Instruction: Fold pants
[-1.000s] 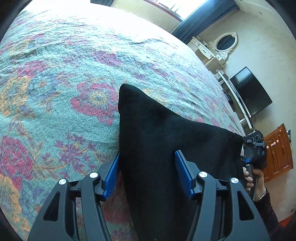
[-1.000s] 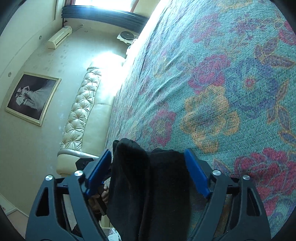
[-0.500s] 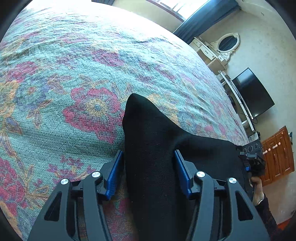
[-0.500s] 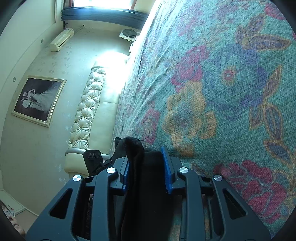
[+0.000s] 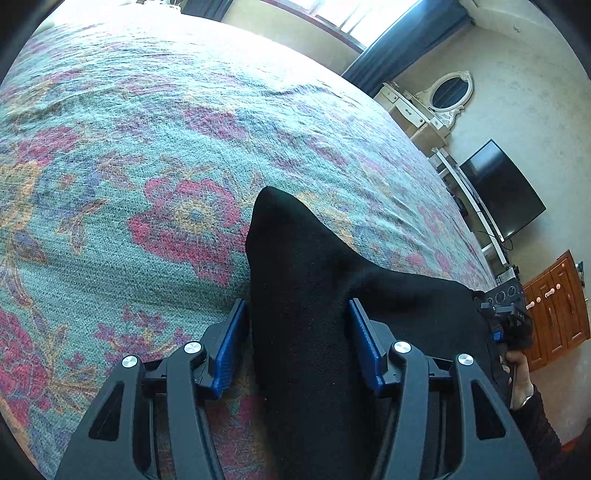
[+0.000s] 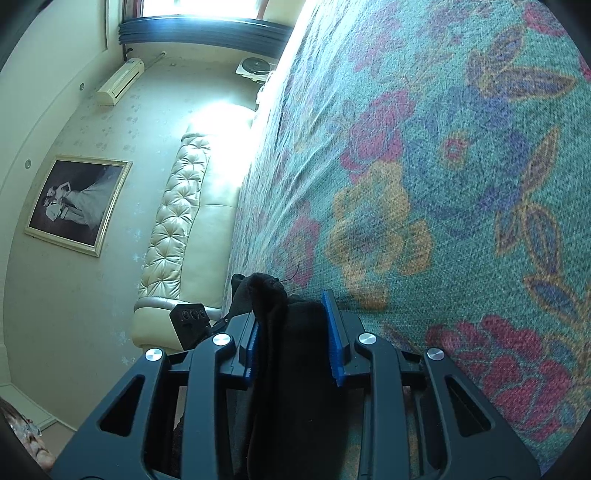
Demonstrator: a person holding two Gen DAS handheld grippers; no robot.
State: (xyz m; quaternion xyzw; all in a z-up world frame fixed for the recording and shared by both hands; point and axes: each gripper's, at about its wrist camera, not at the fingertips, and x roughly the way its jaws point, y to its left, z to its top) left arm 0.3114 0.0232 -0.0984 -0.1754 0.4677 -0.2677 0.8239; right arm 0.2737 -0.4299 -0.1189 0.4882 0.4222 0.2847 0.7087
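Sunlight is pouring through a window (image 5: 332, 18) over a floral bedspread (image 5: 147, 147); a television (image 5: 502, 192) and perhaps a dresser (image 5: 417, 114) are lining the wall.

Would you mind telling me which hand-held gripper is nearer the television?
Right. The right hand-held gripper grips the pants at the bed edge facing the television; the left hand-held gripper sits farther away.

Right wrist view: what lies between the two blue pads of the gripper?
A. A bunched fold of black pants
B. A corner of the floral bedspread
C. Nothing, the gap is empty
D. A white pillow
A: the blue pads of the right gripper press from both sides on a bunched fold of the black pants, above the floral bedspread.
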